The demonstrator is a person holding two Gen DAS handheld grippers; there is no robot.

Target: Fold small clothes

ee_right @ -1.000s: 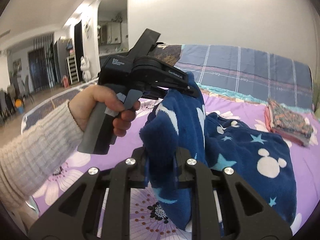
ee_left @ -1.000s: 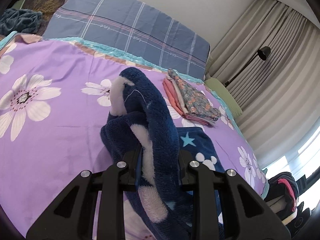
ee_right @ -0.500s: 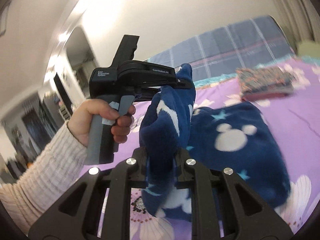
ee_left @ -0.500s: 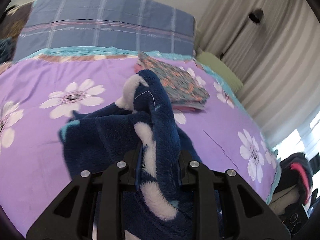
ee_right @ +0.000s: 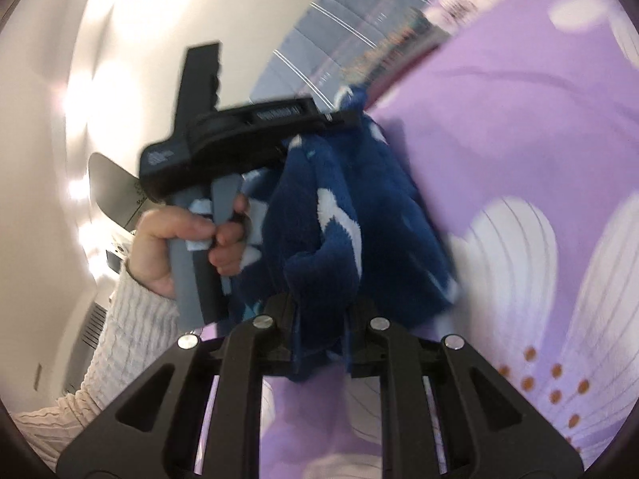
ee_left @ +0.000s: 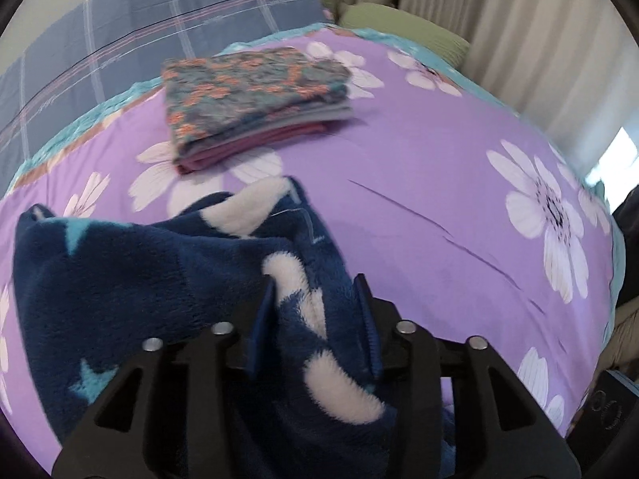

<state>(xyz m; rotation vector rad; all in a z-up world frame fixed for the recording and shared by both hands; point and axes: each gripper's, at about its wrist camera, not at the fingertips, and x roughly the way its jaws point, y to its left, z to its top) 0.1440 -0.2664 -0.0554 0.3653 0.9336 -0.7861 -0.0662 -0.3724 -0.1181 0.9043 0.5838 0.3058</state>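
Nearest in the left wrist view, the left gripper (ee_left: 315, 311) pinches a thick fold of the blue fleece garment (ee_left: 131, 279) between its two fingers, which press into the fabric from both sides. The garment, dark blue with white patches and light blue stars, spreads from the fingers toward 9 and 10 o'clock and lies on the purple flowered bedsheet (ee_left: 431, 183). A raised ridge of the fabric with a white patch runs from the fingers up toward 12 o'clock.

In the right wrist view, the right gripper (ee_right: 321, 325) likewise clamps a bunch of the same garment (ee_right: 351, 215) between its fingers; the cloth bulges up out of the grip toward 12 o'clock. Just past it, at 10 o'clock, the left hand (ee_right: 187, 239) grips the grey handle of the other gripper's black body, a cream knitted sleeve (ee_right: 120, 343) at the wrist. The tip of that gripper meets the garment's upper edge. The bedsheet fills the side from 1 to 5 o'clock, blurred.

Farther off in the left wrist view, at 11 to 12 o'clock, a stack of folded clothes (ee_left: 255, 95) rests on the sheet, apart from the garment, a floral piece on top. Beyond lie a blue checked pillow (ee_left: 139, 28), a green pillow (ee_left: 403, 36) and beige curtains (ee_left: 531, 36).
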